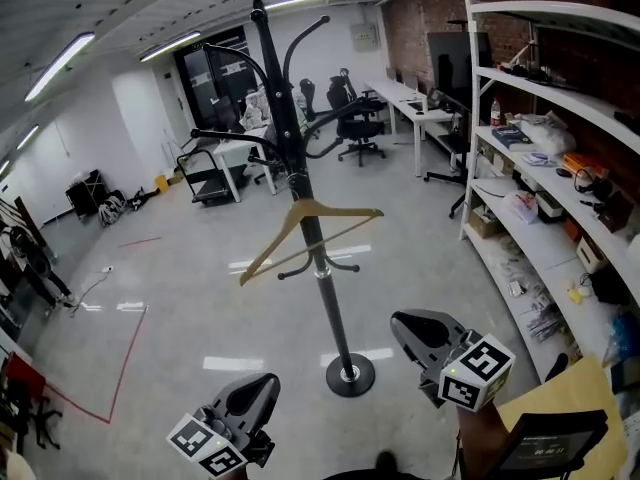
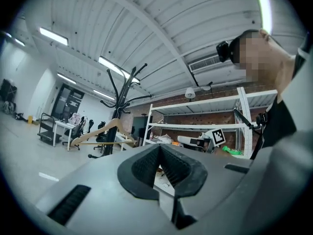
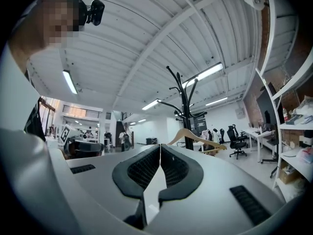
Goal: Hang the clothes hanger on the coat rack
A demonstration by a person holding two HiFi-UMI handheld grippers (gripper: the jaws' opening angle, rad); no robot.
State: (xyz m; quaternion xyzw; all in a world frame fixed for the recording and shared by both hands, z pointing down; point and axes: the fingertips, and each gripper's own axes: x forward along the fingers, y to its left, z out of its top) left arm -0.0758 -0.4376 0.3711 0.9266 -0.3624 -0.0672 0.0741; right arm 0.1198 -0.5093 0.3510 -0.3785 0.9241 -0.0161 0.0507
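A black coat rack (image 1: 297, 158) stands on a round base (image 1: 350, 375) in the middle of the floor. A wooden clothes hanger (image 1: 310, 230) hangs by its hook on the rack's pole, tilted down to the left. Both grippers are low and near me, well short of the rack. My left gripper (image 1: 262, 384) is shut with nothing in it, and so is my right gripper (image 1: 406, 324). In the left gripper view the hanger (image 2: 100, 131) and rack (image 2: 120, 89) show beyond the shut left gripper (image 2: 160, 148). In the right gripper view the hanger (image 3: 196, 135) and rack (image 3: 184, 106) show past the shut right gripper (image 3: 160, 147).
White shelving (image 1: 560, 158) loaded with several items runs along the right wall. Desks and office chairs (image 1: 355, 118) stand at the back, with a cart (image 1: 205, 180) at back left. Red tape (image 1: 125, 358) marks the floor at left. A brown envelope (image 1: 560, 403) lies at bottom right.
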